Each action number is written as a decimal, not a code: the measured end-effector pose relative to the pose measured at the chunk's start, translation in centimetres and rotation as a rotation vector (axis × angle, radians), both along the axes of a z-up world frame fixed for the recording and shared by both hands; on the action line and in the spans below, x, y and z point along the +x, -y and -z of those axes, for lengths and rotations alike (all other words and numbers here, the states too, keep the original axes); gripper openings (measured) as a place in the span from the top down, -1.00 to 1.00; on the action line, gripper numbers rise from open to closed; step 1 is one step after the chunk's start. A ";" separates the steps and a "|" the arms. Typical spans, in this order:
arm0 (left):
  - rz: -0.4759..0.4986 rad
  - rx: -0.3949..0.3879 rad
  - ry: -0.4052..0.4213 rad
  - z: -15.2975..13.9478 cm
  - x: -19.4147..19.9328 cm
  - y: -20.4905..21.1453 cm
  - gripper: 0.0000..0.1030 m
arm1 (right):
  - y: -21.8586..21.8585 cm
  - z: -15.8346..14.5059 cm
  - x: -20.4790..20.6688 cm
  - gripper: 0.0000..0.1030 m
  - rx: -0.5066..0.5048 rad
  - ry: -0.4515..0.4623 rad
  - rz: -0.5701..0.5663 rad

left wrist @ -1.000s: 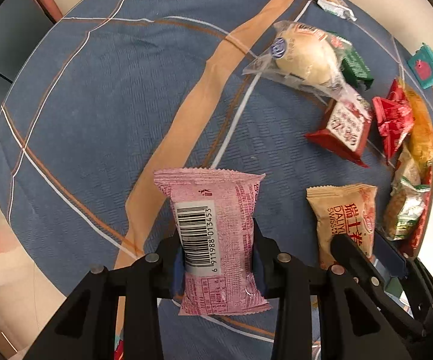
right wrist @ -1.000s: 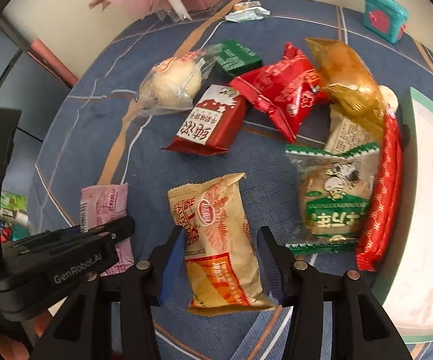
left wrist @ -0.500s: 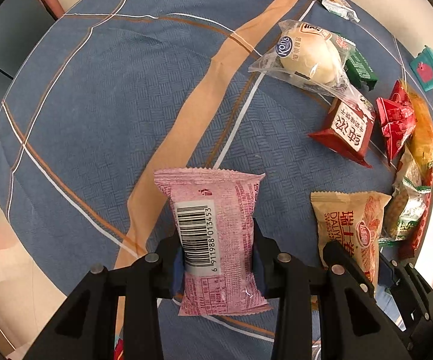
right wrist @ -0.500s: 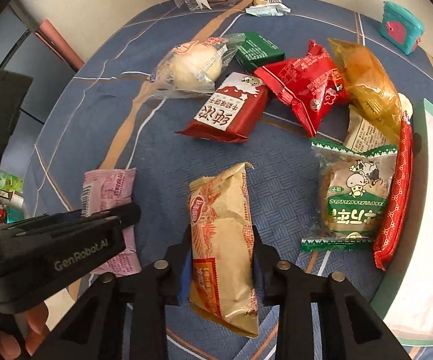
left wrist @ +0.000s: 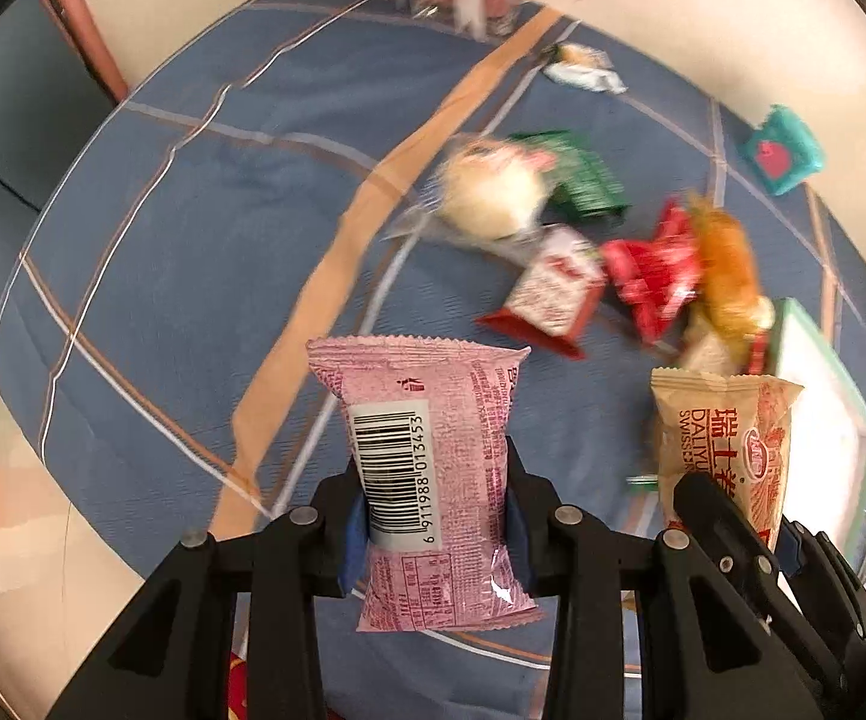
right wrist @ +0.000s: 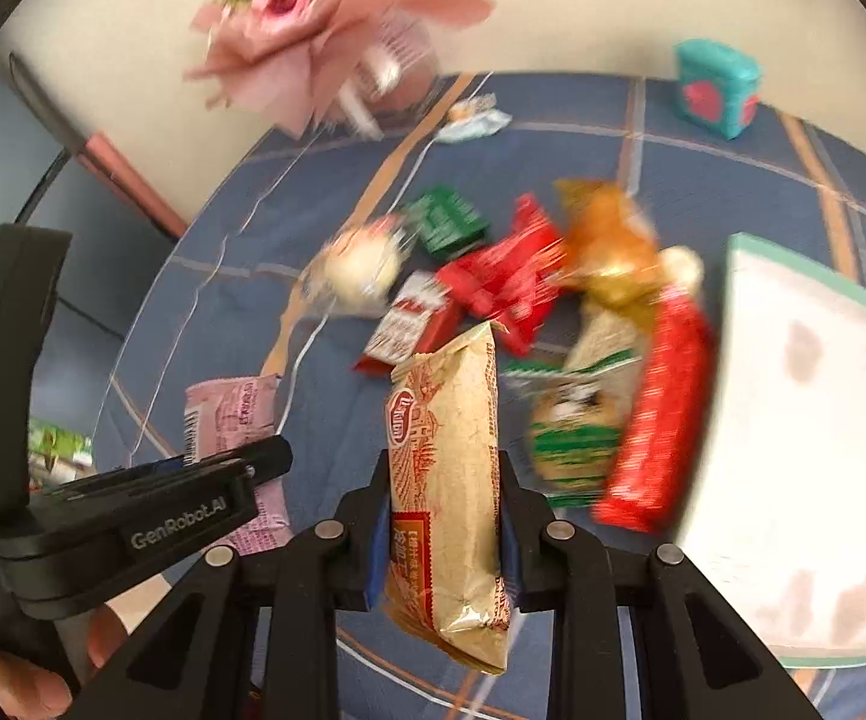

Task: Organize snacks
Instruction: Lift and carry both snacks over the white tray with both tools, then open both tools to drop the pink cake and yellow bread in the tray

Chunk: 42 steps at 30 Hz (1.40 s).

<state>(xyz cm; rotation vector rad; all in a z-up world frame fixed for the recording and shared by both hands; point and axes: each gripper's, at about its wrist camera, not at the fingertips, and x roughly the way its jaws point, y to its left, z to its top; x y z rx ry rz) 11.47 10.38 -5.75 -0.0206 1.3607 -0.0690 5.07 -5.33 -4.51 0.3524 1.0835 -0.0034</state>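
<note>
I see one round table under a blue cloth with orange and white stripes, a cream wall behind it. At three o'clock from my right camera lies one white tray with a green rim. One pink paper bouquet stands at twelve o'clock on the far edge, and one teal box sits at one o'clock.

I count nine loose snacks heaped at the table's middle, though blur makes that count uncertain.

My left gripper clamps one pink packet, barcode up, lifted clear of the cloth. My right gripper pinches one tan packet between its pads, also held off the cloth. The two packets hang side by side, apart, at six o'clock of the heap.
</note>
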 end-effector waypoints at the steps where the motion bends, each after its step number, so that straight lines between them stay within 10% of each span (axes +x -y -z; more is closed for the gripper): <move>1: 0.014 -0.004 0.006 -0.4 -0.1 0.8 0.24 | 0.9 -0.3 -0.3 0.40 -0.004 0.001 0.027; 20: 0.332 -0.064 0.019 -0.7 -3.9 21.8 0.24 | 22.4 0.1 -8.2 0.40 -0.200 -0.104 0.566; 35: 0.442 -0.071 0.029 4.0 -1.9 32.0 0.24 | 28.2 3.2 -7.6 0.39 -0.202 -0.129 0.605; 42: 0.438 -0.055 0.032 5.1 -1.4 33.3 -0.34 | 29.1 4.2 -7.5 0.36 -0.184 -0.155 0.641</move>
